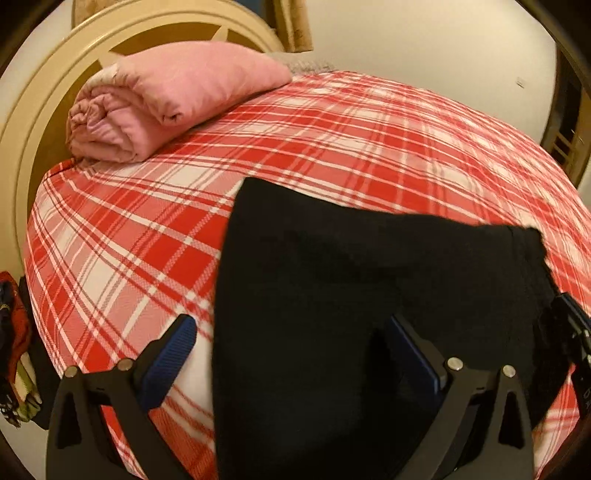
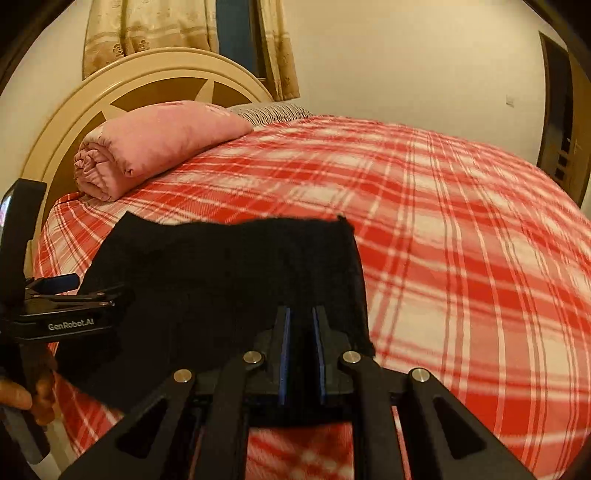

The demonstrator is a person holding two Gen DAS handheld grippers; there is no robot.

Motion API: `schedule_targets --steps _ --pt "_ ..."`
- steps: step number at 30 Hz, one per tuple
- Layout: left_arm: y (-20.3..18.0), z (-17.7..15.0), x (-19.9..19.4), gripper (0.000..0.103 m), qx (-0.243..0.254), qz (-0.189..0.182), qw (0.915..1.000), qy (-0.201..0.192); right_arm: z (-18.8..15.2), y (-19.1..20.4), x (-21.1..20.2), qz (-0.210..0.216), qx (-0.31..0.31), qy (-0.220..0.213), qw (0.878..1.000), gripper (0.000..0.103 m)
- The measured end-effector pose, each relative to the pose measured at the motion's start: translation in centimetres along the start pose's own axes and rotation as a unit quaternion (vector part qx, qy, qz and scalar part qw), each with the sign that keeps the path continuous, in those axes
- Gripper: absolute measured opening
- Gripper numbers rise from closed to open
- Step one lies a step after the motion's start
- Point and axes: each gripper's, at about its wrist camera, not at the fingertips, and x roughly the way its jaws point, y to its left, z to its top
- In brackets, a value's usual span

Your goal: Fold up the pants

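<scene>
The black pants [image 1: 369,280] lie partly folded on the red plaid bed [image 1: 129,240]. My left gripper [image 1: 291,339] is wide open, its jaws astride the pants' left edge, with the cloth draped over the right finger [image 1: 413,354]. In the right wrist view the pants [image 2: 221,277] spread toward the left. My right gripper [image 2: 301,325] is shut on the pants' near right edge and pinches the cloth between its blue pads. The left gripper also shows in the right wrist view [image 2: 62,295] at the pants' left side. The right gripper shows at the far right of the left wrist view [image 1: 569,325].
A rolled pink blanket [image 1: 166,99] lies at the head of the bed by the cream headboard [image 1: 44,110]. Curtains [image 2: 147,33] hang behind. Clothes [image 1: 14,350] hang off the left bedside. Plaid sheet [image 2: 461,240] stretches to the right of the pants.
</scene>
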Motion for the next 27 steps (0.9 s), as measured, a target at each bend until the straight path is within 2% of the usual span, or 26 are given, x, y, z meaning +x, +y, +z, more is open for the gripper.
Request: schedule_targets --steps 4,11,12,14,16,17,27 --pt "-0.7 -1.1 0.2 0.103 0.014 0.003 0.9998 0.012 -0.7 -0.3 -0.8 -0.001 0.007 0.0 1.0 0.012" --pt "-1.2 -2.0 -1.4 0.103 0.021 0.009 0.9997 0.003 -1.3 -0.4 -4.2 0.004 0.041 -0.008 0.999 0.013" --pt "-1.2 -2.3 -1.8 0.103 0.024 0.01 0.9997 0.0 -1.5 -0.3 -4.7 0.007 0.048 -0.007 0.999 0.015" --pt "-1.3 -2.7 -2.5 0.103 0.026 0.008 0.9996 -0.004 -2.1 0.0 -5.4 0.009 0.057 -0.004 0.998 0.026" --pt "-1.3 -3.2 -3.6 0.103 0.025 0.003 0.9996 -0.014 -2.6 0.2 -6.1 0.006 0.062 -0.008 0.998 0.05" --pt "-1.3 -3.4 -4.1 0.103 0.024 0.0 0.9995 -0.019 -2.9 0.2 -6.6 0.004 0.064 -0.013 0.998 0.054" --pt "-1.9 -5.7 -10.8 0.103 0.046 -0.003 0.9945 -0.095 -3.7 0.7 -11.2 -0.011 0.06 -0.046 0.997 0.056"
